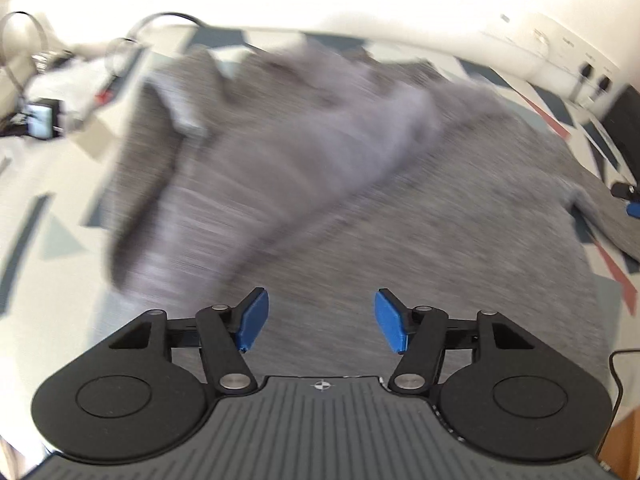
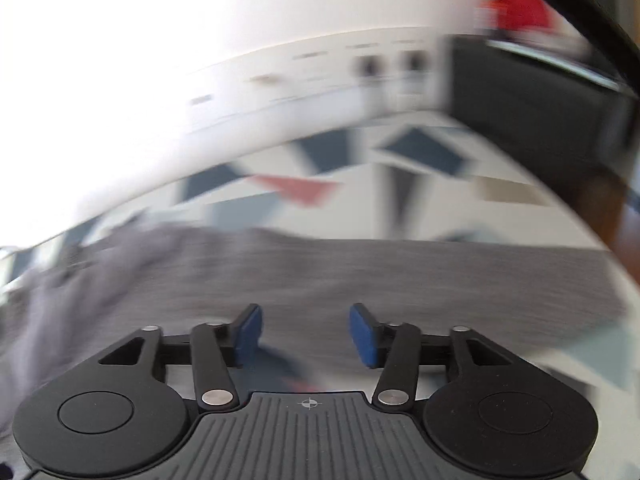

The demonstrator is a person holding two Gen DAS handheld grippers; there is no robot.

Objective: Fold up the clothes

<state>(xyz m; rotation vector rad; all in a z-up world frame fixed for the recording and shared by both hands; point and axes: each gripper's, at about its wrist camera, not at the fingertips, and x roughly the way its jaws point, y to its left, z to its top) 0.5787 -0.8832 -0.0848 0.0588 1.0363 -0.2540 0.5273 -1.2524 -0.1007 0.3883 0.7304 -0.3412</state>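
Observation:
A grey knitted garment [image 1: 360, 184] lies spread on a table with a patterned cloth [image 1: 48, 184]; part of it is folded over in a rumpled heap at the upper left. My left gripper [image 1: 320, 320] is open and empty, just above the garment's near part. In the right wrist view the garment [image 2: 360, 276] lies as a flat grey band ahead, blurred. My right gripper [image 2: 306, 334] is open and empty, near the garment's near edge. Its tip also shows in the left wrist view [image 1: 628, 200] at the far right, beside the garment's sleeve.
The cloth [image 2: 420, 184] is white with blue, red and grey shapes. Cables and small devices [image 1: 40, 116] lie at the table's left back. A white wall strip with sockets [image 1: 576, 64] runs behind. A dark box [image 2: 532, 108] stands at the back right.

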